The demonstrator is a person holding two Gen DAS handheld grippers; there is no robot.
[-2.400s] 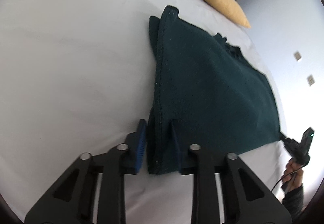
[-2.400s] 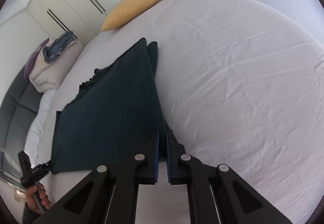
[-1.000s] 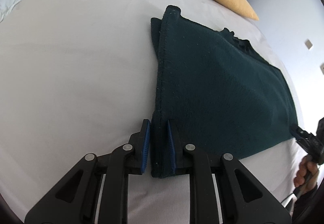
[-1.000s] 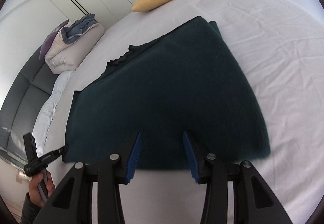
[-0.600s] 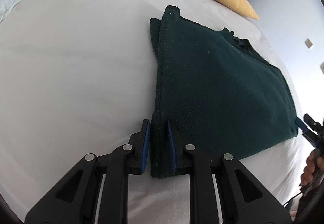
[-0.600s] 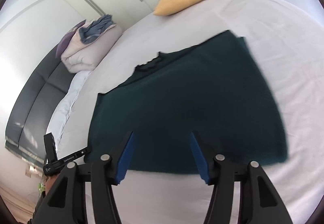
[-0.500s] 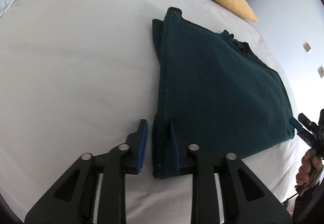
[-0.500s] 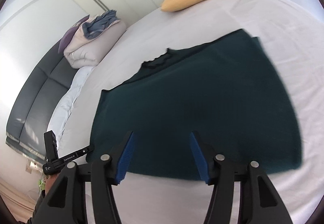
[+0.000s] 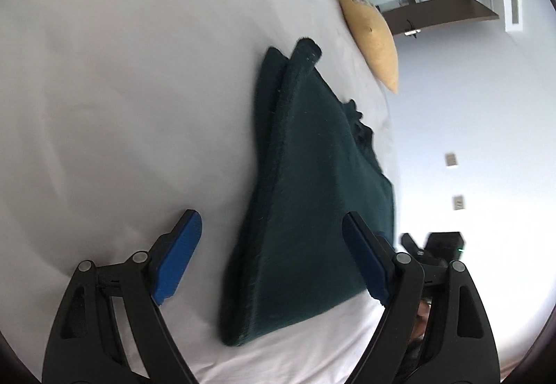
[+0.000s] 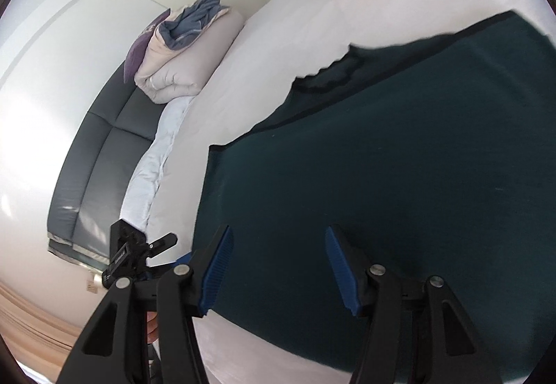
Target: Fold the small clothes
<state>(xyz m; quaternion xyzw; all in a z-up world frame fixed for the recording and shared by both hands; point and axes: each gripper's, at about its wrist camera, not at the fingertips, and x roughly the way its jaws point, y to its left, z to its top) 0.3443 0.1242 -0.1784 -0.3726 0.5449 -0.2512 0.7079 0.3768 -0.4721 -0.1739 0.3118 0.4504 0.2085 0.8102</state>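
A dark green knitted garment [image 9: 312,196] lies folded flat on the white bed; it also fills the right wrist view [image 10: 399,175], with its neckline at the far edge. My left gripper [image 9: 271,255] is open, its blue pads wide apart above the garment's near corner, holding nothing. My right gripper [image 10: 278,266] is open and empty, hovering over the garment's near edge. The right gripper's body [image 9: 434,248] shows at the garment's far corner in the left wrist view. The left gripper's body [image 10: 135,255] shows at lower left in the right wrist view.
The white bed sheet [image 9: 121,89] spreads to the left of the garment. A yellow pillow [image 9: 371,30] lies at the far end of the bed. A rolled duvet with a blue cloth [image 10: 184,47] sits on a dark sofa [image 10: 97,158] beside the bed.
My left gripper has let go of the garment's corner and opened wide, tilting upward. My right gripper opened earlier and has shifted along the garment's near edge. The garment rests flat.
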